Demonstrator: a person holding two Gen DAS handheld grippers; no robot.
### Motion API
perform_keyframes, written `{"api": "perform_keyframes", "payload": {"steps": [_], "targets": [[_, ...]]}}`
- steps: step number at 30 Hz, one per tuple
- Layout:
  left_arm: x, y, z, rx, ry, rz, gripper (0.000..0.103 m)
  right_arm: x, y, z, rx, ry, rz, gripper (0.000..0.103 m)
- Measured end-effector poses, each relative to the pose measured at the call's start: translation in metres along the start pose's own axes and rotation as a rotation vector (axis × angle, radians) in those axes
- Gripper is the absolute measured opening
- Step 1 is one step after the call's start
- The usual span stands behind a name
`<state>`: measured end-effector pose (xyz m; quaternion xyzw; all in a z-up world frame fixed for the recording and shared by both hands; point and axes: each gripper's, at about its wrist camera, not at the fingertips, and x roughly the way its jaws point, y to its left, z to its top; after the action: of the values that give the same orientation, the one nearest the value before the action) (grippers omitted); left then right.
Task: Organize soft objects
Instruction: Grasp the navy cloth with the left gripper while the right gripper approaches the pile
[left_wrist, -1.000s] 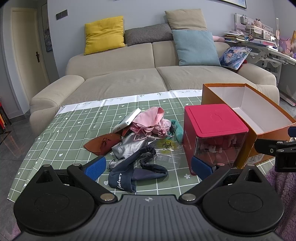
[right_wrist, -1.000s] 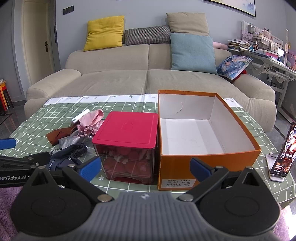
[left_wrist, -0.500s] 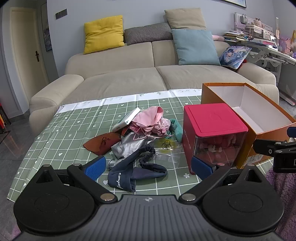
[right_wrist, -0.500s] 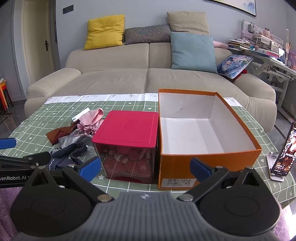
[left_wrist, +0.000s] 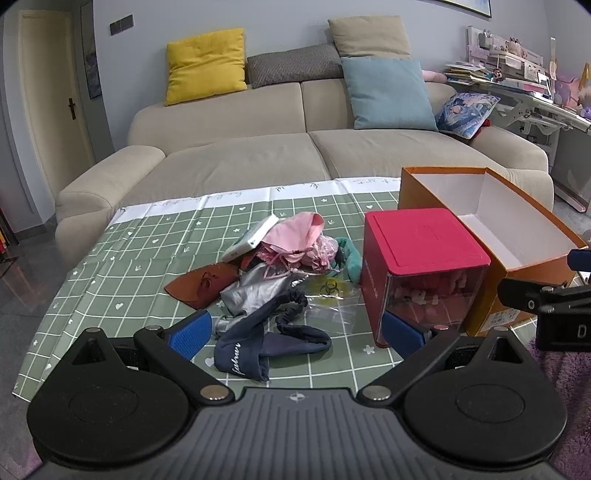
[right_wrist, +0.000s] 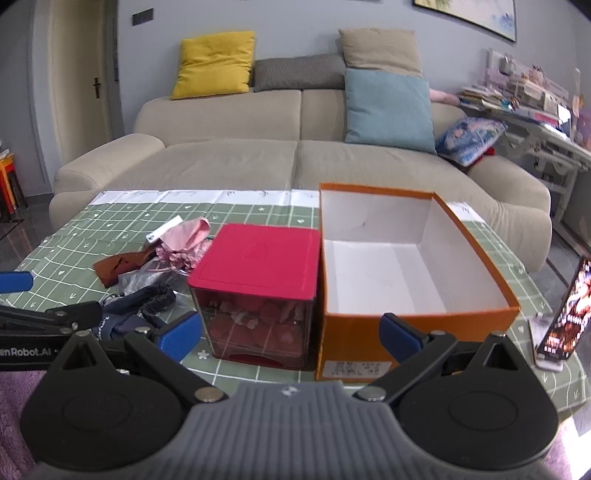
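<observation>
Nothing looks sorted yet: the soft pile (left_wrist: 280, 273) lies ahead of the left gripper (left_wrist: 295, 334), the orange box (right_wrist: 406, 266) seemingly empty beyond the right gripper (right_wrist: 290, 334), both jaws spread.

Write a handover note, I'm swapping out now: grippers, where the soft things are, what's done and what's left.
Left gripper open, holding nothing, facing the navy headband.
Right gripper open, holding nothing, facing the red-lidded box and the orange box.
Pink cloth, silver fabric and brown piece lie piled on the tablecloth.
Orange box holds nothing: no sorting done, whole pile left.
</observation>
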<state>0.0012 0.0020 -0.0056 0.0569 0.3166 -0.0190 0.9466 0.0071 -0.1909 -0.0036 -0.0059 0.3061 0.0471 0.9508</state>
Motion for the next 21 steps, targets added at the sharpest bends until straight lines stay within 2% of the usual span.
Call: {"api": "perform_keyframes", "payload": {"steps": [8, 15, 19, 20, 21], "targets": [[-0.002, 0.027, 0.015, -0.036, 0.009, -0.019, 0.103, 0.000, 0.028, 0.018, -0.108, -0.052, 0.098, 0.100], [0.012, 0.061, 0.026, -0.058, 0.029, -0.051, 0.103, 0.023, 0.061, 0.044, -0.175, -0.021, 0.186, 0.100], [0.027, 0.084, 0.029, -0.023, 0.068, -0.109, 0.103, 0.041, 0.081, 0.049, -0.184, -0.006, 0.218, 0.100], [0.032, 0.089, 0.028, -0.015, 0.088, -0.126, 0.094, 0.045, 0.087, 0.049, -0.192, -0.003, 0.222, 0.099], [0.037, 0.094, 0.028, -0.014, 0.108, -0.139, 0.089, 0.049, 0.093, 0.048, -0.202, 0.002, 0.226, 0.098]]}}
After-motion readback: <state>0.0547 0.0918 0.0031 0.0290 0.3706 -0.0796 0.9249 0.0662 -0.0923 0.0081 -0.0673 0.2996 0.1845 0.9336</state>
